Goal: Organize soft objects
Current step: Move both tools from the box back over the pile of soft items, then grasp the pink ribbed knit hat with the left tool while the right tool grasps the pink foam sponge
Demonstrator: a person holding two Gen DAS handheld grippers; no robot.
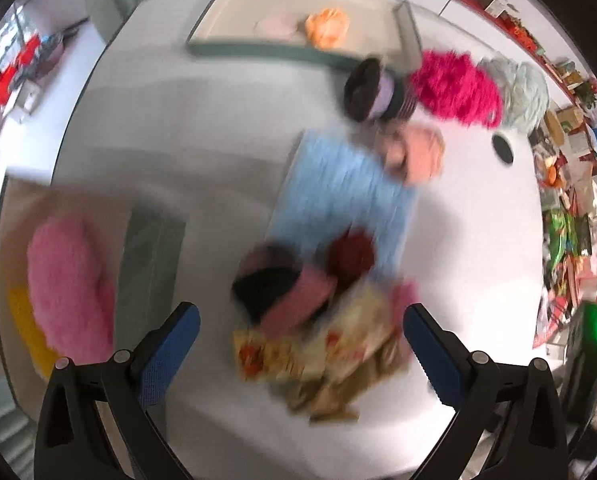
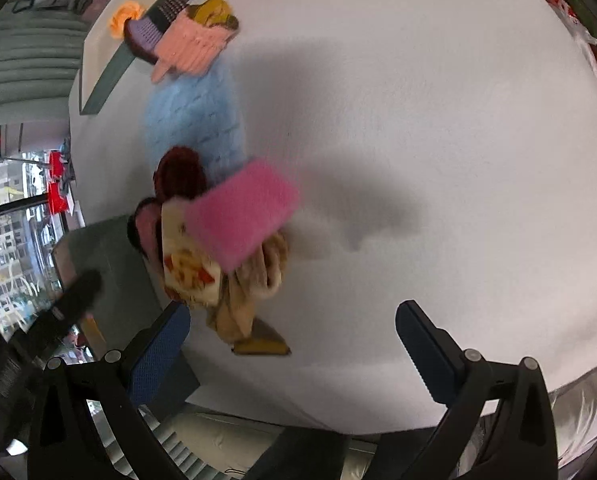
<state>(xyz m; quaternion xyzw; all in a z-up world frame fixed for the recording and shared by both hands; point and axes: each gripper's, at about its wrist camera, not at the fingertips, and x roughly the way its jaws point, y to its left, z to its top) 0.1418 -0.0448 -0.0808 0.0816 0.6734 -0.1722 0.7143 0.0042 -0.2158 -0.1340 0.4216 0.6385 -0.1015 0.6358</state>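
Several soft things heaped mid-bench: pink sponge (image 2: pixel 240 216) atop patterned cloth (image 2: pixel 190 264), blue knit (image 2: pixel 196 120) toward 12 o'clock. Both jaws spread, empty. Risk: dragging neighbours, since pile overlaps. Only left wrist view: tray (image 1: pixel 258 50) at 12 o'clock, fluffy pink pad (image 1: pixel 70 280) at 9.

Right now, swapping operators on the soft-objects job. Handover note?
Left tool: open, empty, above the near pile.
Right tool: open, empty.
Done: orange item and a pale pink one in the far tray; fluffy pink piece in the left tray.
Left on the table: blue cloth, pink sponge, patterned cloth, magenta fluffy piece, peach glove.
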